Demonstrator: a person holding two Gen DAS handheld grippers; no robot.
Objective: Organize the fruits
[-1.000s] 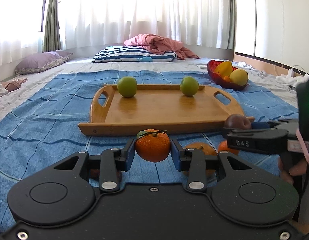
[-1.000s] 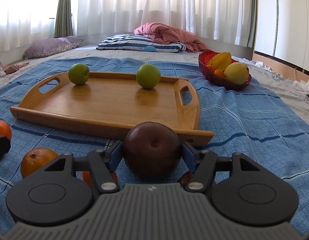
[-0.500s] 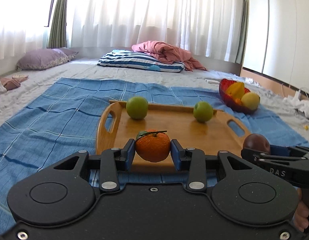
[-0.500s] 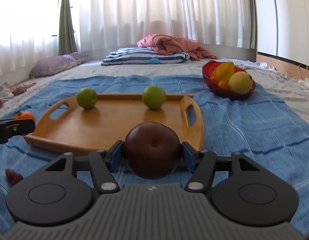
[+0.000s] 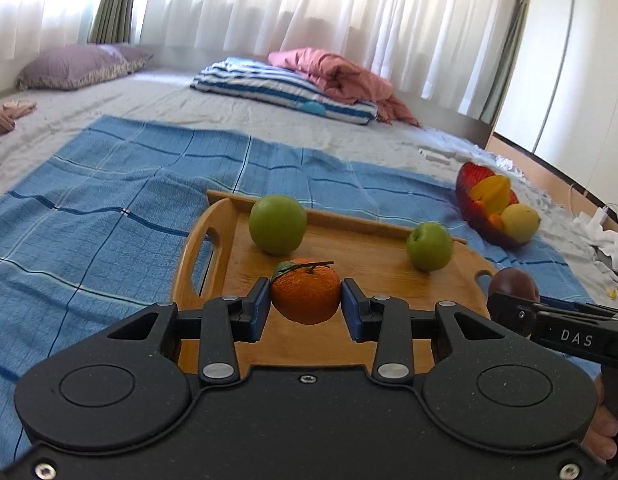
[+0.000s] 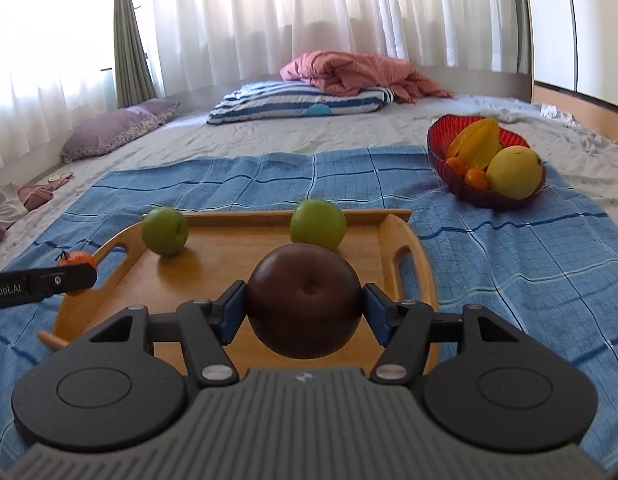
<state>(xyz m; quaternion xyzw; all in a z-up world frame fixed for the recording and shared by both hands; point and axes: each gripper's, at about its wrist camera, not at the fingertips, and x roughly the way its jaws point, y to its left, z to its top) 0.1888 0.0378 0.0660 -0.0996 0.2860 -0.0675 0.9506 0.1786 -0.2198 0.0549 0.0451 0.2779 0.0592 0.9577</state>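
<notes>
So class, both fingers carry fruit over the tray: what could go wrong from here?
1. The orange may roll on the flat tray into the near green apple.
2. The dark fruit sits near the tray's right edge; released there, it may roll off.
3. The two grippers are close and may bump.

Sunlit bedroom, white sheer curtains (image 6: 309, 20) across the wall at 12 o'clock, green drape (image 6: 129, 40) at 10 o'clock, grey bedsheet (image 5: 149, 100), purple pillow (image 5: 77, 66) at 10 o'clock, striped pillow (image 6: 301, 100) under pink blanket (image 6: 357, 70), white wardrobe doors (image 5: 581, 60) at 2 o'clock
</notes>
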